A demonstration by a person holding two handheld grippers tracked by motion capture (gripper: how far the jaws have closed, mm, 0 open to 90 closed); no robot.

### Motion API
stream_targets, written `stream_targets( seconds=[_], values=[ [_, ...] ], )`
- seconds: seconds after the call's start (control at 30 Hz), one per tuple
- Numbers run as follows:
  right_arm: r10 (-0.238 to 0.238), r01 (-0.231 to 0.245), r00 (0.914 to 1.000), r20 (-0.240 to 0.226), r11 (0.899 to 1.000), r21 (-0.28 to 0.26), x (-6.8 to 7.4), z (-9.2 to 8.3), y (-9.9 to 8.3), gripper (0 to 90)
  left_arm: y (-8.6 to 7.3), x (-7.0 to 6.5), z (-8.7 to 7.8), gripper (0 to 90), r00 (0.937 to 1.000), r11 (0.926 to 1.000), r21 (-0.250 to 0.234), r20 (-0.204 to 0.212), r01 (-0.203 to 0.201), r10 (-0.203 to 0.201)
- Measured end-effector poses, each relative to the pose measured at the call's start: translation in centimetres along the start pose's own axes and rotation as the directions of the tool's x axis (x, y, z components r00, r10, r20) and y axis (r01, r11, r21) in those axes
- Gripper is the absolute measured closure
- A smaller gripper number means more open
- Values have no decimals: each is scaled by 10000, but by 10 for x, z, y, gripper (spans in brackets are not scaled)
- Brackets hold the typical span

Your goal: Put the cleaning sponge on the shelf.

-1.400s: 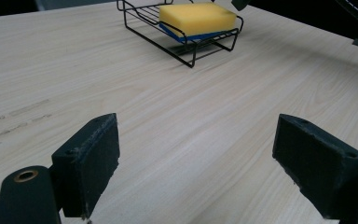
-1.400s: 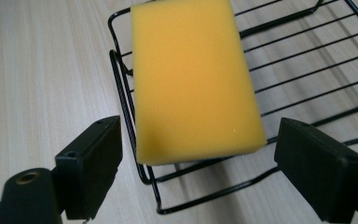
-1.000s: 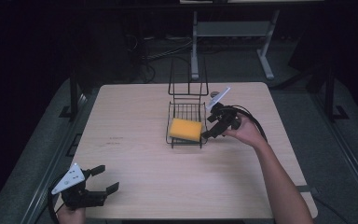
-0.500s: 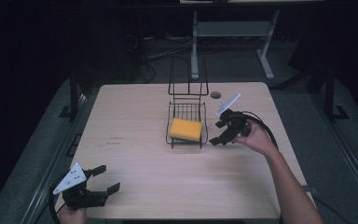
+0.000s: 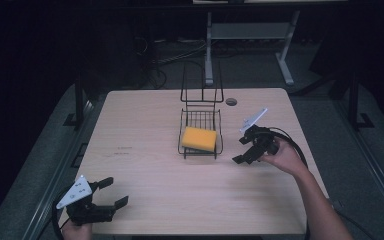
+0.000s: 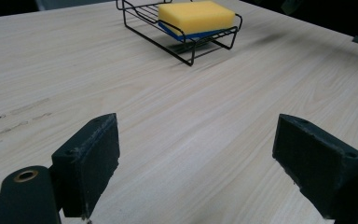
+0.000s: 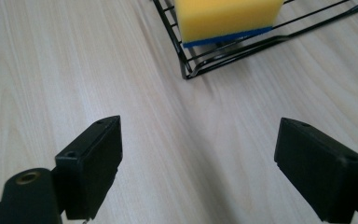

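The right gripper's [image 5: 245, 151] fingers [image 7: 93, 163] stand wide apart with nothing between them, only bare counter [image 5: 145, 125] below. A second ago this gripper sat right against the near right corner of the wire rack [image 5: 201, 131]; half a second ago it had come off to the right, and now it has drawn further toward the near right, clear of the wire. In the right gripper view the rack's corner lies ahead and above the fingers, not touching them.

The yellow sponge [image 5: 199, 138] lies flat in the rack's tray, blue underside down (that blue edge shows in both gripper views [image 7: 226, 16]), and its place has not shifted over the second. So the placing looks finished, to my judgement, and the right hand is simply retreating.

The left gripper [image 5: 111, 191] rests at the near left edge of the counter, its fingers [image 6: 88, 161] also spread and empty, in the same spot throughout. The rack and sponge [image 6: 196, 16] lie well away from it, across the counter toward the far right.
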State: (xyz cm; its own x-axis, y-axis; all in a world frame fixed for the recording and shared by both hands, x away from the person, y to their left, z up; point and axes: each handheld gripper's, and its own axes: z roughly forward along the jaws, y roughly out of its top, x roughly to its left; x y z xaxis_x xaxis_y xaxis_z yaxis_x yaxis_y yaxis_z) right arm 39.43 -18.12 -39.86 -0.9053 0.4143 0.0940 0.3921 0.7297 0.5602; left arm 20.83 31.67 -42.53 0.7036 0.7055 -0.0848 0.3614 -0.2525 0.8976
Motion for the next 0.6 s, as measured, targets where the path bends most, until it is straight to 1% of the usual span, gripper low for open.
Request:
stream_targets(
  seconds=[0.07, 0.13, 0.4, 0.6],
  values=[
    [-33, 33, 10000, 6, 10000, 1, 1, -1, -4, 147, 0, 0, 0, 140, 10000, 10000, -14, -2, -3, 3],
    [35, -35, 10000, 0, 10000, 14, 3, -2, -7, 147, 0, 0, 0, 140, 10000, 10000, -36, -4, 39, -39],
    [220, -220, 9998, -8, 9997, 127, 7, -5, -23, 149, 0, -1, 0, 140, 10000, 10000, -33, -14, -12, 12],
    [252, -253, 9997, 42, 9996, 156, 12, -6, -31, 149, 0, -1, 0, 140, 10000, 10000, -2, -30, -52, 52]
  ],
)
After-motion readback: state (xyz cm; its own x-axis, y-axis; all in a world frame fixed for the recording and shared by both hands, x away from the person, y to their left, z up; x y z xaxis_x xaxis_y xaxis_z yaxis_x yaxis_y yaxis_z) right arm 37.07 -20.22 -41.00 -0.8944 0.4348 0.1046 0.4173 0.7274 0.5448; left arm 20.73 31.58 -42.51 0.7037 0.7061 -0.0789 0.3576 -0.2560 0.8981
